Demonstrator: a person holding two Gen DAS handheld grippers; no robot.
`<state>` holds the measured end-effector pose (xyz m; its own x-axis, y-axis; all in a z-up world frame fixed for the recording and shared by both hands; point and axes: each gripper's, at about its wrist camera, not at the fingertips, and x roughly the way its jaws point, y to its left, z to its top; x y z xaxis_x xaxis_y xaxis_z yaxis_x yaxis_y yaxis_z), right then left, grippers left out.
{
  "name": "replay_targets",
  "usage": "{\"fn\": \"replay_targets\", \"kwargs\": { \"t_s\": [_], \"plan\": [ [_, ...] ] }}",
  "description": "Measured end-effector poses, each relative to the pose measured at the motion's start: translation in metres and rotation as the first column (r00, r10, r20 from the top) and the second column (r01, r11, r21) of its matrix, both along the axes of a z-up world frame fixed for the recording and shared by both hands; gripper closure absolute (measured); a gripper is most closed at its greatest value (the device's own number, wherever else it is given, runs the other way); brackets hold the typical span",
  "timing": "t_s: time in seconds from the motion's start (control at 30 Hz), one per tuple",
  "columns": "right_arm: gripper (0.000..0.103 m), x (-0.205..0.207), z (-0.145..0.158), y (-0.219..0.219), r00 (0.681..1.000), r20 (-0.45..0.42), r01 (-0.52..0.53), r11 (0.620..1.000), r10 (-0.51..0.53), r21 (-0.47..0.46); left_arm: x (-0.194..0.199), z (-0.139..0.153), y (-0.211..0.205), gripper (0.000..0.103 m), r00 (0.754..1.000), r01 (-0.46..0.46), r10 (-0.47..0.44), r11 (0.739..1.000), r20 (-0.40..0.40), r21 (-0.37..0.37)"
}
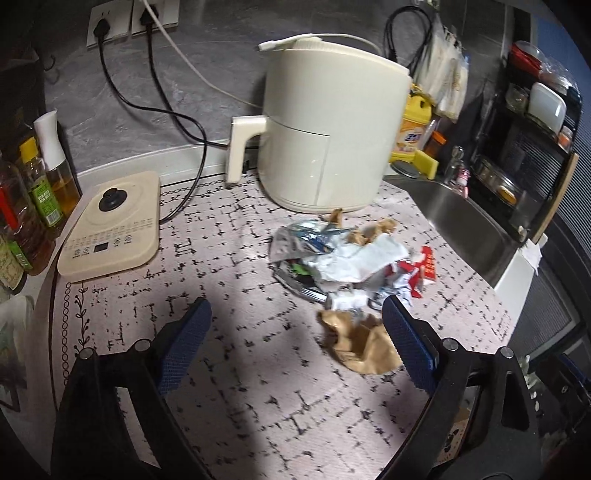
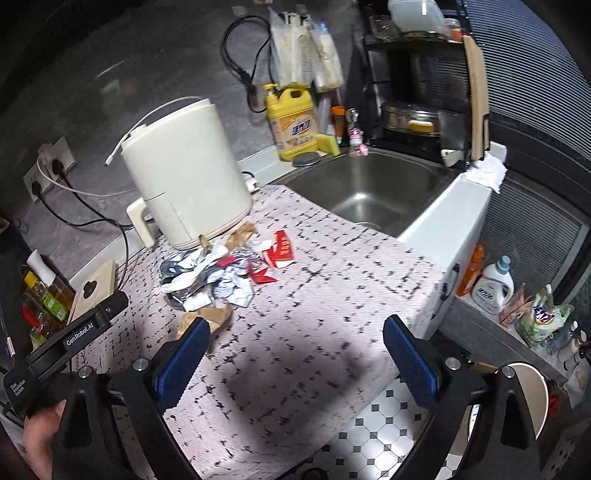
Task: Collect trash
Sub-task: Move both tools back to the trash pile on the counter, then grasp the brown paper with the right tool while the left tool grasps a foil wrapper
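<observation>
Left gripper [image 1: 295, 354] jaws wide, empty, low over counter [image 1: 229, 369]. Brown paper [image 1: 360, 345] touching its right pad; trash pile [image 1: 351, 262] just beyond, far-right, sprawling left-right. Right gripper [image 2: 295, 360] jaws wide, empty; pile far-left. Left nearer.

One cream air fryer [image 1: 325, 125] stands on the bench. In front of it lies one heap of crumpled trash [image 1: 347, 266]. To its left sits one induction base [image 1: 110, 225], behind it two wall sockets [image 1: 133, 18], and to its right one yellow detergent bottle [image 2: 293, 122] and one sink [image 2: 373, 192].
</observation>
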<state>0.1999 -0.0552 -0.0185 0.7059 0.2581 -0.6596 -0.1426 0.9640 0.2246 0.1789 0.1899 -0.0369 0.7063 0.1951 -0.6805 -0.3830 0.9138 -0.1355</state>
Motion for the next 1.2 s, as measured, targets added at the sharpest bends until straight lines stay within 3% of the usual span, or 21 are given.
{"fn": "replay_targets", "kwargs": {
  "t_s": [0.23,0.6,0.7,0.73,0.77,0.83,0.93,1.2],
  "plan": [
    [0.017,0.020,-0.017,0.043,0.998,-0.043,-0.045,0.999,0.045,0.012,0.009,-0.012,0.034,0.019,1.000,-0.012,0.011,1.000,-0.023,-0.015],
    [0.023,0.050,-0.059,0.101,0.982,-0.158,-0.097,0.995,0.101,0.032,0.025,-0.034,0.073,0.020,0.999,-0.016,0.014,0.999,-0.052,-0.036],
    [0.042,0.058,-0.068,0.111,0.974,-0.193,-0.110,0.993,0.117,0.044,0.033,-0.038,0.079,0.020,0.998,-0.011,0.009,0.999,-0.054,-0.049],
    [0.064,0.061,-0.071,0.114,0.968,-0.210,-0.125,0.991,0.134,0.053,0.034,-0.038,0.080,0.020,0.999,-0.009,0.007,0.999,-0.053,-0.051],
    [0.077,0.063,-0.073,0.117,0.963,-0.225,-0.139,0.989,0.148,0.058,0.037,-0.039,0.080,0.020,0.999,-0.006,0.003,0.999,-0.051,-0.053],
    [0.092,0.063,-0.072,0.117,0.964,-0.222,-0.135,0.989,0.145,0.058,0.041,-0.039,0.081,0.020,0.999,0.000,-0.003,0.998,-0.048,-0.058],
    [0.097,0.060,-0.065,0.114,0.968,-0.203,-0.137,0.989,0.146,0.059,0.049,-0.039,0.082,0.020,0.999,0.011,-0.014,0.997,-0.042,-0.072],
    [0.098,0.051,-0.044,0.100,0.984,-0.144,-0.095,0.994,0.101,0.054,0.071,-0.043,0.074,0.020,0.998,0.054,-0.057,0.995,-0.034,-0.085]
  ]
}}
